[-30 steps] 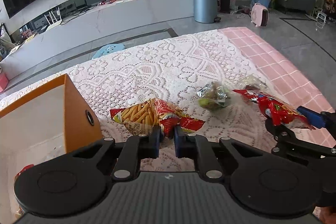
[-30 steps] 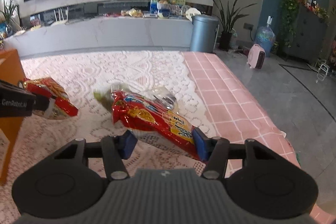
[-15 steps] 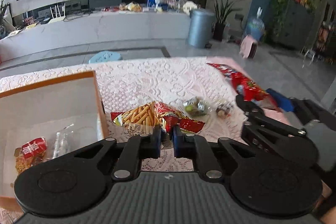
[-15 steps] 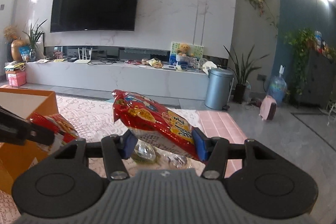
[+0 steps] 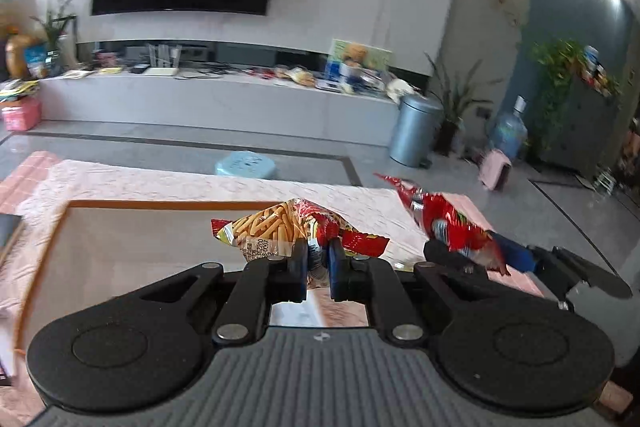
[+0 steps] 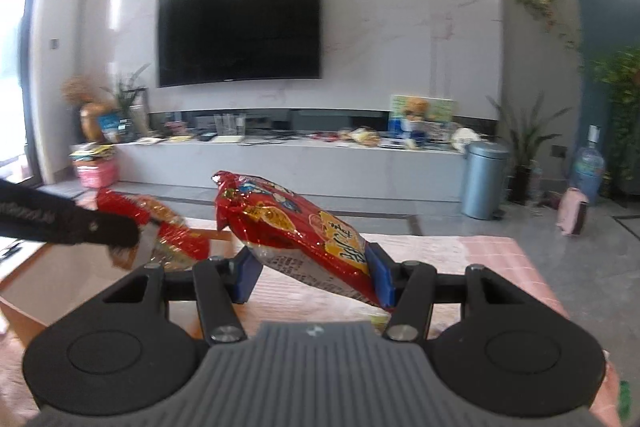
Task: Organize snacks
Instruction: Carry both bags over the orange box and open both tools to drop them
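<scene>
both snack bags are airborne, one per gripper, over the near part of the table.

fries bag (image 5: 288,227): foil pouch, light, crinkly, puffed with air, contents probably brittle so don't crush. left gripper (image 5: 318,267) has it by the crimped bottom edge, fingers nearly together with just the thin seal between them. the seam is a good hold since it is flat and won't pop, but it is slick foil, so the bag could swing or slide out if jerked. the bag sticks out toward 12 o'clock from the fingertips, hanging over the far rim of the orange box (image 5: 160,203), which fills the view from 9 to 12 o'clock below the gripper.

long red bag (image 6: 296,231): bigger, soft, floppy pouch, also light. right gripper (image 6: 314,277) takes it across the body, fingers at medium spread with the blue pads pressing both sides; the bag tilts up toward 11 o'clock and sags between the pads. a hold across the body risks squashing the chips, so gentle squeeze only.

pose: left gripper roughly level, pointing at the tv wall, above the box opening. right gripper sits at its 3 o'clock, just beside it, also level. from the right wrist view the left gripper (image 6: 120,231) and fries bag show at 9 o'clock. judgement: both are on the way to the box, release not yet done.
</scene>
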